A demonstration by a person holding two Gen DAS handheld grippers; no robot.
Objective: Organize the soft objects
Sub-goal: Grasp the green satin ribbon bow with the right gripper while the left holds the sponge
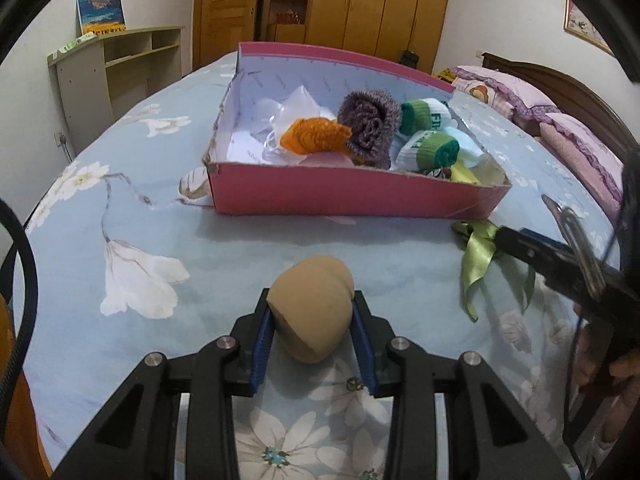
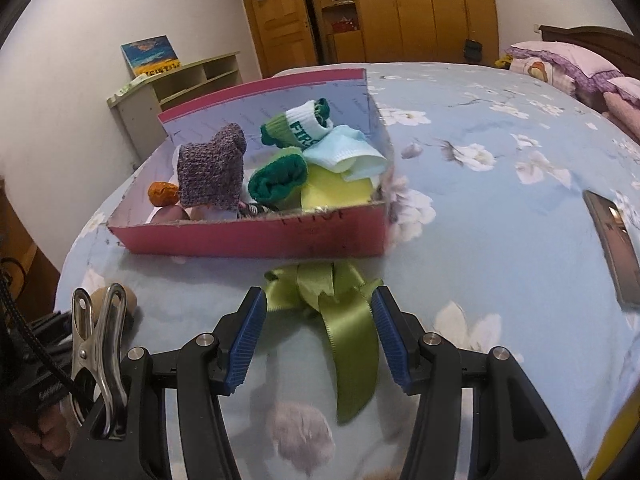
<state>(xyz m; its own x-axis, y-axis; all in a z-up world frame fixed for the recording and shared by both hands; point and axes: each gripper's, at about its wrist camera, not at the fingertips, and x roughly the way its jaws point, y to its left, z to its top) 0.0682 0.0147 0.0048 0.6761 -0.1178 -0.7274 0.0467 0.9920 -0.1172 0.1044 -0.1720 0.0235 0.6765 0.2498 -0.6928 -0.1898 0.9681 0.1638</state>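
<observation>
Left wrist view, bottom centre: left gripper clamps the tan pouf, presumably bound for the pink box; right gripper straddles the green ribbon, jaws apart.

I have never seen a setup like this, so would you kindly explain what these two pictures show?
A person holds a two-finger gripper in each hand, each with a camera looking along its fingers. On the left camera's picture, the left gripper is closed on a tan rolled sock above a floral bedsheet. On the right camera's picture, the right gripper is open around a green ribbon bow lying on the sheet. Behind stands a pink box already holding rolled socks and knits.
</observation>
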